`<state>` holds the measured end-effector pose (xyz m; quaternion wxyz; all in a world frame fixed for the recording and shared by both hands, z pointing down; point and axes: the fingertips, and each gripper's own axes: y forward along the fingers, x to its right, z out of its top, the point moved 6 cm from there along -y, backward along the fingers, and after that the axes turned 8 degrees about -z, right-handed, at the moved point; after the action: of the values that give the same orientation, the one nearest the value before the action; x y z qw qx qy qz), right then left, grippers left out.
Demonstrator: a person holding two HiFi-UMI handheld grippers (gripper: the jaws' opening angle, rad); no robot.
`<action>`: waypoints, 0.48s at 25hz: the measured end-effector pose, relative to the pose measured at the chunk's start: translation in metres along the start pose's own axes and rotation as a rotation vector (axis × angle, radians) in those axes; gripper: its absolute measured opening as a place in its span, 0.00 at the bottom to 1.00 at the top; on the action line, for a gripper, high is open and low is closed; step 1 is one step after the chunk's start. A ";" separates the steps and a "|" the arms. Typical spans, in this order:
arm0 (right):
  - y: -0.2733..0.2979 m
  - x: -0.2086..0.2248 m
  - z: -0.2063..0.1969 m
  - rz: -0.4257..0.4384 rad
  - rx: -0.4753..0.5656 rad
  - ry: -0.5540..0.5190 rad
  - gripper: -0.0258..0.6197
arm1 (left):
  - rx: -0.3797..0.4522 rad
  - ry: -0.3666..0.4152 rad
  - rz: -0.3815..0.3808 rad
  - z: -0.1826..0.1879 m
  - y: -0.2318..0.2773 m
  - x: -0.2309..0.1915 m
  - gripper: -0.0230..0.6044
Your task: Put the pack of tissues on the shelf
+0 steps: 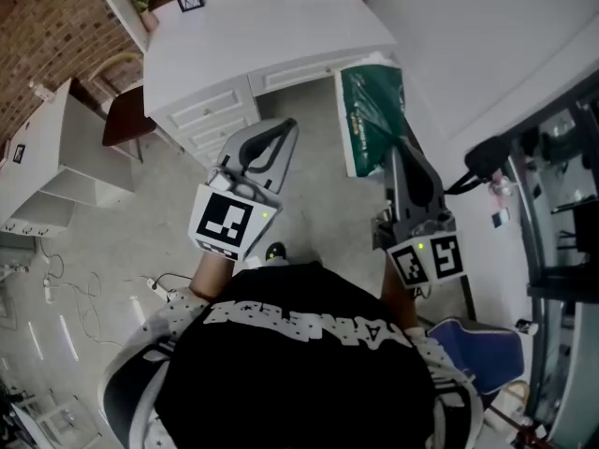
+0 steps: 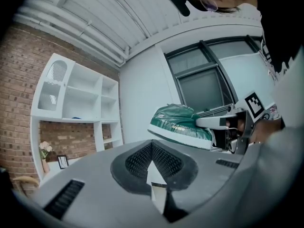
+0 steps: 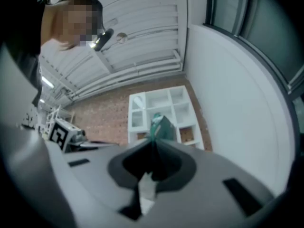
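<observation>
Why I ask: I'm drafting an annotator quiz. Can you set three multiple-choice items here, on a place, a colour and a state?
1. Where is the pack of tissues? A on the floor B in the right claw C on a chair
2. Its colour? A green and white B red C yellow
3. The left claw is: A shut and empty B wide open C shut on the pack

B: the right claw pinches its edge, the shelf beyond it.
A: green wrapper, white band.
A: jaws together, nothing between.
</observation>
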<state>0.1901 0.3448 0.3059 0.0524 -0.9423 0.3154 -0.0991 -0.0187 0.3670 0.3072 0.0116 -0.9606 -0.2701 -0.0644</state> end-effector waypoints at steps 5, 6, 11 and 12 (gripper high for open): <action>-0.009 0.007 0.003 -0.002 0.007 -0.010 0.10 | 0.003 0.025 -0.006 0.001 0.006 0.010 0.08; -0.011 0.008 0.003 -0.004 0.009 -0.012 0.10 | 0.003 0.029 -0.007 0.001 0.007 0.012 0.08; -0.036 0.034 0.011 -0.013 0.029 -0.020 0.10 | -0.017 0.005 -0.009 0.003 0.023 0.045 0.08; -0.041 0.038 0.012 -0.015 0.032 -0.023 0.09 | -0.016 0.014 -0.014 0.003 0.025 0.051 0.08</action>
<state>0.2460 0.3550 0.3062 0.0702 -0.9448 0.3062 -0.0934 0.0378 0.3717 0.3107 0.0054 -0.9583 -0.2761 -0.0731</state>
